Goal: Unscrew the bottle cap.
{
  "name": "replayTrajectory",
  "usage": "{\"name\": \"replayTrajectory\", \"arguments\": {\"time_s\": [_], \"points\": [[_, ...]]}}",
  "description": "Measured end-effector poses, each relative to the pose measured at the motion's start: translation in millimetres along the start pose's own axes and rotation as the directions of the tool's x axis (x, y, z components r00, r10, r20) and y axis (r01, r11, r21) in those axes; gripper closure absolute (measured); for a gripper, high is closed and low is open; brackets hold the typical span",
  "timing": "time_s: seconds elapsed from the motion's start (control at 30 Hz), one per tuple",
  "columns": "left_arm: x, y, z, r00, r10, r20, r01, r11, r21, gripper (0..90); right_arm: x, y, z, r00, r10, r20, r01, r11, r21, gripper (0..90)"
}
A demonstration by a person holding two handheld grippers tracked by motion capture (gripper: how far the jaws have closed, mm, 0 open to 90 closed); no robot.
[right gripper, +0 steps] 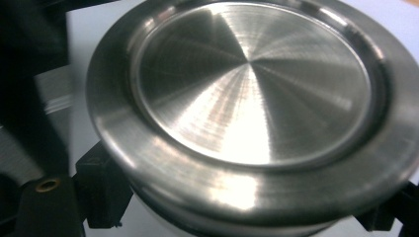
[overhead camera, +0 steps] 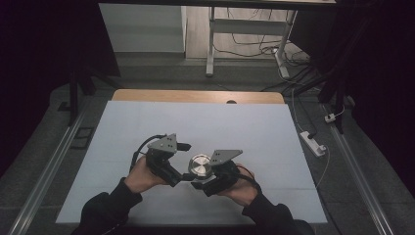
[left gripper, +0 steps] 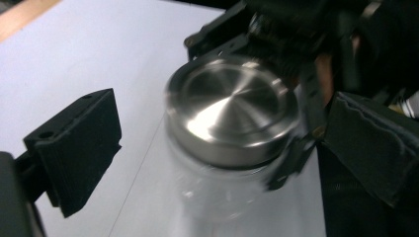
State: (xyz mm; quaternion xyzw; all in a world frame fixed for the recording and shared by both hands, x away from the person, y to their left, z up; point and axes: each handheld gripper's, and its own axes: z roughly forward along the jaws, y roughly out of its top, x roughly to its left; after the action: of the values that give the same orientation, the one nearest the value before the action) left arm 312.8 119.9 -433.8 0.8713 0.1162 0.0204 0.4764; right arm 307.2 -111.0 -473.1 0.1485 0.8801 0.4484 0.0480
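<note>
Glass jar [left gripper: 222,192] with a shiny metal lid [overhead camera: 199,165] near the front middle of the white table [overhead camera: 147,127], upright, between the two hands. Right gripper [overhead camera: 203,182] clamped on the jar just under the lid — black jaws tight on both sides, seen close up below the lid's rim [right gripper: 237,197] in the right gripper view. Left gripper [overhead camera: 185,175] wide open, nothing in it. One black pad [left gripper: 79,148] well off to the left of the lid, the other on the right side, no touch on the metal. Looks like the middle of a lid-twisting job: one hand to keep the jar still, the other let go for a fresh bite. Lid on the jar, not off yet. Next, most likely — open jaws down around the lid's edge, a firm squeeze, then a turn. Right hand's hold needed tight all the while, or the jar may spin along or tip.
</note>
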Motion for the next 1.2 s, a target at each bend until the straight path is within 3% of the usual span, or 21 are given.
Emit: {"name": "replayTrajectory", "arguments": {"time_s": [0.07, 0.1, 0.17, 0.33, 0.43, 0.57, 0.67, 0.77, 0.87, 0.97, 1.0, 1.03, 1.1, 1.2], "points": [[2.3, -3.6, 0.3, 0.9980, 0.025, 0.059, -0.025, 0.9997, 0.001, 3.6, 3.2, 0.8, 1.4, 0.9992, -0.017, -0.035, 0.017, 1.000, 0.001, 14.8], [3.3, -5.2, 1.2, 0.9937, 0.033, 0.107, -0.032, 0.9995, -0.005, 4.4, 5.1, 1.3, 2.2, 0.9982, -0.029, -0.053, 0.029, 1.000, 0.006, 14.8], [2.3, -7.2, 4.6, 0.9842, 0.064, 0.165, -0.063, 0.9980, -0.009, 6.2, 8.8, 1.5, 3.9, 0.9952, -0.053, -0.082, 0.055, 0.998, 0.017, 14.8], [-3.3, -6.0, 11.3, 0.9663, 0.121, 0.227, -0.120, 0.9926, -0.021, 12.1, 14.2, 1.3, 6.7, 0.9865, -0.103, -0.127, 0.108, 0.994, 0.030, 14.8], [-4.9, -5.2, 11.2, 0.9700, 0.137, 0.201, -0.135, 0.9905, -0.025, 19.3, 16.1, 2.0, 6.1, 0.9845, -0.115, -0.132, 0.120, 0.992, 0.031, 14.8], [-6.5, -4.8, 11.2, 0.9788, 0.122, 0.165, -0.118, 0.9923, -0.037, 20.2, 15.8, 2.8, 4.9, 0.9864, -0.115, -0.117, 0.119, 0.993, 0.024, 14.8], [-9.7, -2.1, 13.6, 0.9933, 0.082, 0.082, -0.079, 0.9964, -0.028, 20.3, 14.1, 3.2, 4.1, 0.9945, -0.077, -0.072, 0.079, 0.996, 0.028, 14.8], [-13.3, 0.6, 18.1, 0.9996, 0.026, -0.007, -0.026, 0.9993, -0.027, 20.3, 11.2, 3.3, 3.6, 0.9992, -0.038, -0.010, 0.038, 0.999, 0.033, 14.8], [-17.5, 3.1, 24.9, 0.9938, -0.031, -0.106, 0.027, 0.9988, -0.040, 20.3, 6.6, 2.5, 3.4, 0.9973, -0.010, 0.072, 0.008, 0.999, 0.036, 14.8], [-22.3, 5.3, 32.5, 0.9773, -0.090, -0.192, 0.079, 0.9949, -0.062, 20.2, 4.3, 1.7, 3.9, 0.9899, 0.017, 0.140, -0.022, 0.999, 0.035, 14.8], [-22.5, 6.0, 33.3, 0.9764, -0.090, -0.196, 0.079, 0.9950, -0.061, 19.8, 3.5, 1.3, 3.9, 0.9869, 0.023, 0.160, -0.028, 0.999, 0.033, 14.8], [-21.0, 7.1, 33.7, 0.9803, -0.093, -0.174, 0.083, 0.9946, -0.063, 17.9, 3.1, 1.0, 3.7, 0.9862, 0.023, 0.164, -0.028, 0.999, 0.030, 14.8], [-16.8, 8.0, 29.0, 0.9856, -0.107, -0.131, 0.096, 0.9920, -0.082, 7.1, 2.8, 1.4, 2.3, 0.9874, 0.024, 0.156, -0.027, 0.999, 0.018, 14.8], [-8.9, 7.1, 15.8, 0.9918, -0.112, -0.062, 0.104, 0.9883, -0.111, 3.1, 3.1, 1.9, 0.1, 0.9924, 0.015, 0.122, -0.016, 1.000, 0.004, 14.8]]}}
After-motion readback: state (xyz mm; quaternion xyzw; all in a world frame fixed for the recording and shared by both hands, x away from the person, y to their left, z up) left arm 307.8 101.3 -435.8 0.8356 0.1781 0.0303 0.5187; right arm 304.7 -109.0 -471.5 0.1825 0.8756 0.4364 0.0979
